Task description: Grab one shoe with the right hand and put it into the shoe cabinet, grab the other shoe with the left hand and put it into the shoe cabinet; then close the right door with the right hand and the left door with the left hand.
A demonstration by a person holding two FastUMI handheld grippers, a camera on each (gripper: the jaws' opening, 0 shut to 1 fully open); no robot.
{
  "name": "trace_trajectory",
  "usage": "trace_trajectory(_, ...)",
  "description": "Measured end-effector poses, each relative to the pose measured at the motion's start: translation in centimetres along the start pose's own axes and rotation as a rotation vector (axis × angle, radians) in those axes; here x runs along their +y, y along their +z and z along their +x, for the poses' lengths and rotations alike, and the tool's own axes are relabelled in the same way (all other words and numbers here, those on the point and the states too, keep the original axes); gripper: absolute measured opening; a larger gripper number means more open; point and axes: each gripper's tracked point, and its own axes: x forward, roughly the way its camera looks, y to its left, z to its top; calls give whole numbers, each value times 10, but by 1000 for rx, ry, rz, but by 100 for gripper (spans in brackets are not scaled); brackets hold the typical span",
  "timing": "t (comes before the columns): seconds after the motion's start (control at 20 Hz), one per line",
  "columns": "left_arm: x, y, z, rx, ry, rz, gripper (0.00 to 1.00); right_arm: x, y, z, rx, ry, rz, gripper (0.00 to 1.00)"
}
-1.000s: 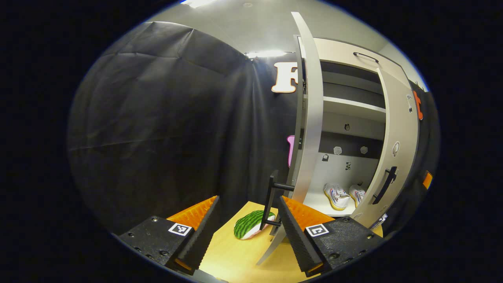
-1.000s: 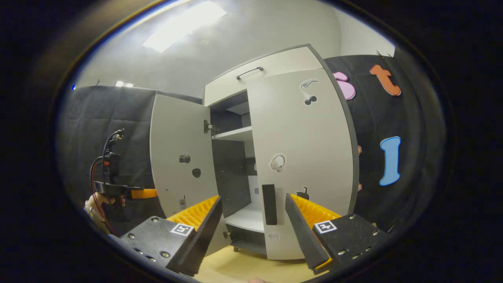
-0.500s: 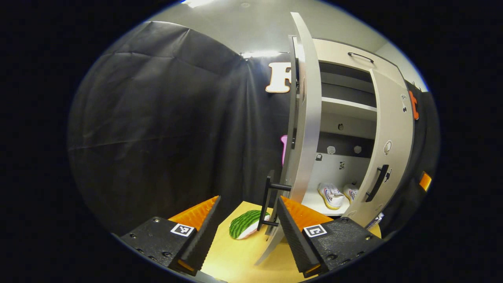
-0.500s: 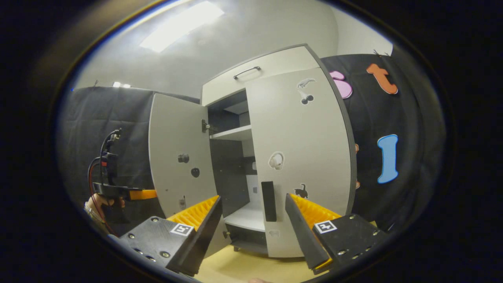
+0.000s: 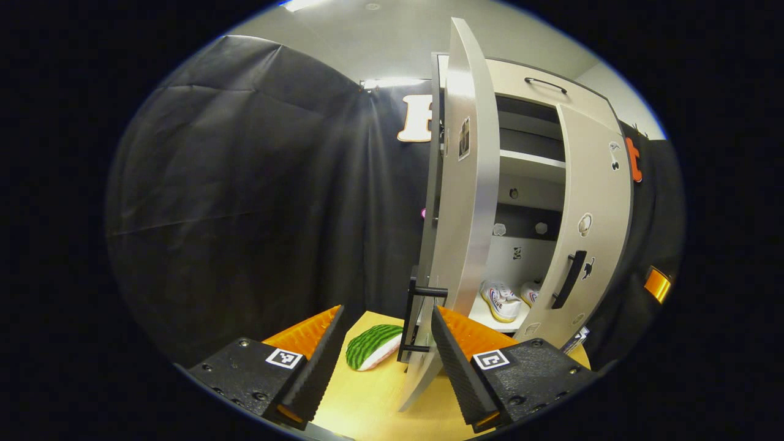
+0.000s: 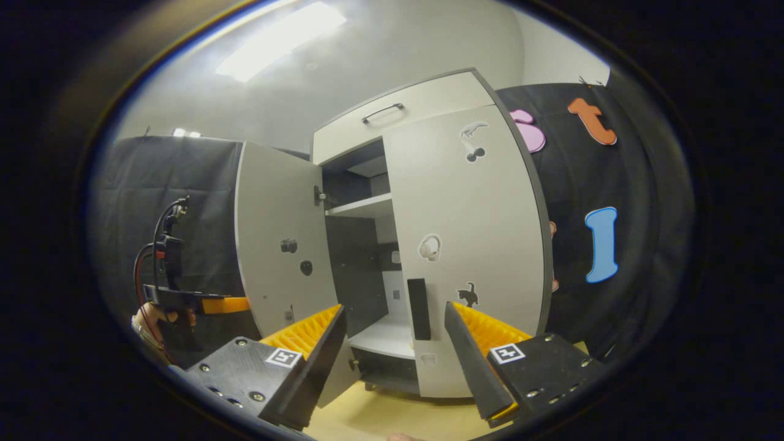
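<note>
Two doors left to shut, both shoes already on the cabinet's bottom shelf.
Both shoes point(image 5: 503, 300) lie deep inside, clear of either door's swing. The right door point(image 6: 468, 245), nearly shut, stands straight ahead of the released right claw point(image 6: 392, 349), its upright handle point(image 6: 419, 309) between the spread fingers. The left door point(image 5: 460, 202) stands edge-on, wide open, its handle point(image 5: 411, 321) just ahead of the released left claw point(image 5: 384, 352); a watermelon toy point(image 5: 372, 346) on the desk point(image 5: 367, 404) lies outside it.

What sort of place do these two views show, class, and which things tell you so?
Probably a staged recording booth, not a real home: black cloth hangs as walls around a lone shoe cabinet standing on a wooden surface, with a hand-held left gripper near its door.
</note>
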Motion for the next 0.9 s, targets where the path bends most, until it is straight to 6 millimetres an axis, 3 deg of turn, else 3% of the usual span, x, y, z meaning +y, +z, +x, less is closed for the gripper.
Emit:
trace_trajectory(0.1,-3,1,-2,3,-18,-2,81,-1,0,-3,1,-4,4,92)
trace_trajectory(0.15,-5,2,-3,4,-28,-2,81,-1,-1,-5,0,-6,5,96)
trace_trajectory(0.2,-6,5,-5,6,-38,0,86,-2,0,-6,0,-7,5,92)
trace_trajectory(0.3,-12,10,-8,6,-67,3,86,-2,0,-8,1,-9,4,96)
trace_trajectory(0.55,-39,16,-18,1,-159,8,86,-10,-3,-16,10,-29,-6,96)
trace_trajectory(0.6,-47,17,-18,2,-174,11,86,-12,-4,-18,13,-36,-9,92)
trace_trajectory(0.65,-56,15,-15,1,-189,13,86,-15,-3,-19,14,-43,-11,96)
trace_trajectory(0.8,-82,11,-6,-1,-237,22,86,-22,-1,-25,12,-62,-14,92)
trace_trajectory(0.85,-89,11,-5,-3,-255,24,81,-24,0,-27,9,-70,-16,92)
trace_trajectory(0.9,-96,11,-4,-2,-274,23,86,-27,2,-29,7,-78,-17,96)
